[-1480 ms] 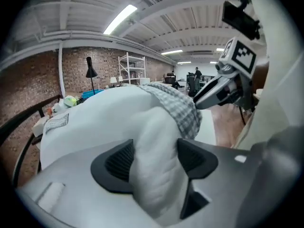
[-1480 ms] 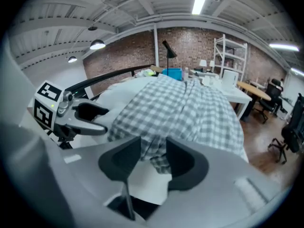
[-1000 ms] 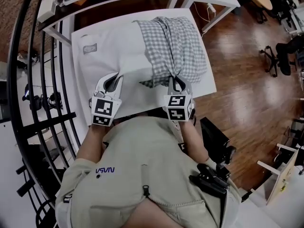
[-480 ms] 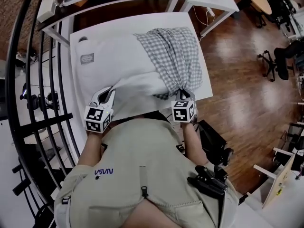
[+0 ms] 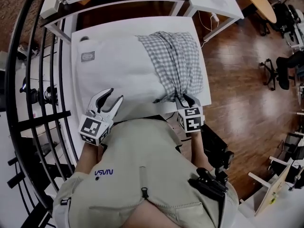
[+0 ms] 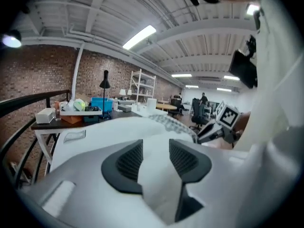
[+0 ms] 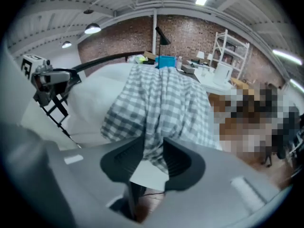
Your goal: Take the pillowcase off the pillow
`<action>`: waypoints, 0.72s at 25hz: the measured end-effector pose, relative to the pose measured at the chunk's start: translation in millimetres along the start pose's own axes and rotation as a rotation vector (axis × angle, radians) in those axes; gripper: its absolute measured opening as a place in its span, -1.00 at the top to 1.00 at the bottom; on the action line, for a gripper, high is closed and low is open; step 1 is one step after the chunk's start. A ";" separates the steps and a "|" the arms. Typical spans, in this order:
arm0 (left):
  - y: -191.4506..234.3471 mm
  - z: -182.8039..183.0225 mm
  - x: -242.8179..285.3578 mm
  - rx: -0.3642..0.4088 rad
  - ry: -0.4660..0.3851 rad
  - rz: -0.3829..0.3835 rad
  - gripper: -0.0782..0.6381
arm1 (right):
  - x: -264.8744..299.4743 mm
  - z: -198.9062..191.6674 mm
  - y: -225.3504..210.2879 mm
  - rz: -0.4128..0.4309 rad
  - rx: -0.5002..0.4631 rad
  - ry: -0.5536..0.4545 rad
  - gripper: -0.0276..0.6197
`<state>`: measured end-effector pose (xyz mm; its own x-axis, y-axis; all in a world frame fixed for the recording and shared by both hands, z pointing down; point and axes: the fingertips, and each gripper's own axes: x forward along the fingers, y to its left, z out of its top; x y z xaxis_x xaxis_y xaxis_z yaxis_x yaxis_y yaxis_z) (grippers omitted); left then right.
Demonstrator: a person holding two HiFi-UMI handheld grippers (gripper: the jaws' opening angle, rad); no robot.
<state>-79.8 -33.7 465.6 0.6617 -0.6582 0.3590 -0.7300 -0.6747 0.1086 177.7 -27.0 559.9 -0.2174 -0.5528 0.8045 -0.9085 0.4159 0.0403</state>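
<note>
– White table (image 5: 142, 25) above wood flooring (image 5: 237, 80). Where's the pillowcase (image 5: 178, 61)?
– Thin, checked, creased and bunched, it covers the right end of a plump white pillow (image 5: 118, 65), frame centre.
– The tongs?
– Both just opened: right gripper (image 5: 184, 100) slack around gathered checked cloth; left gripper (image 5: 115, 95) apart at the pillow's lower-left edge, pinching nothing.
– Risk?
– Unheld, the pillow could slide with the case.

A white table (image 5: 124, 25) bears a white pillow (image 5: 118, 66), partly inside a checked pillowcase (image 5: 178, 61).
</note>
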 end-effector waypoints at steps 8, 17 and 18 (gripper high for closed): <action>52.6 78.7 64.3 0.051 -0.150 0.116 0.16 | -29.7 114.3 -7.4 0.119 0.005 -0.297 0.51; 98.1 44.2 170.0 0.071 0.157 0.169 -0.04 | 17.4 218.0 -49.8 0.041 0.006 -0.411 0.44; 95.5 30.4 176.8 0.062 0.218 0.152 -0.04 | 25.0 224.5 -50.7 0.039 -0.014 -0.400 0.42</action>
<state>-27.4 -224.7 511.3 0.4879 -0.6705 0.5589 -0.8019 -0.5972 -0.0164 138.2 -224.0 444.9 -0.3755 -0.7727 0.5118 -0.8926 0.4501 0.0247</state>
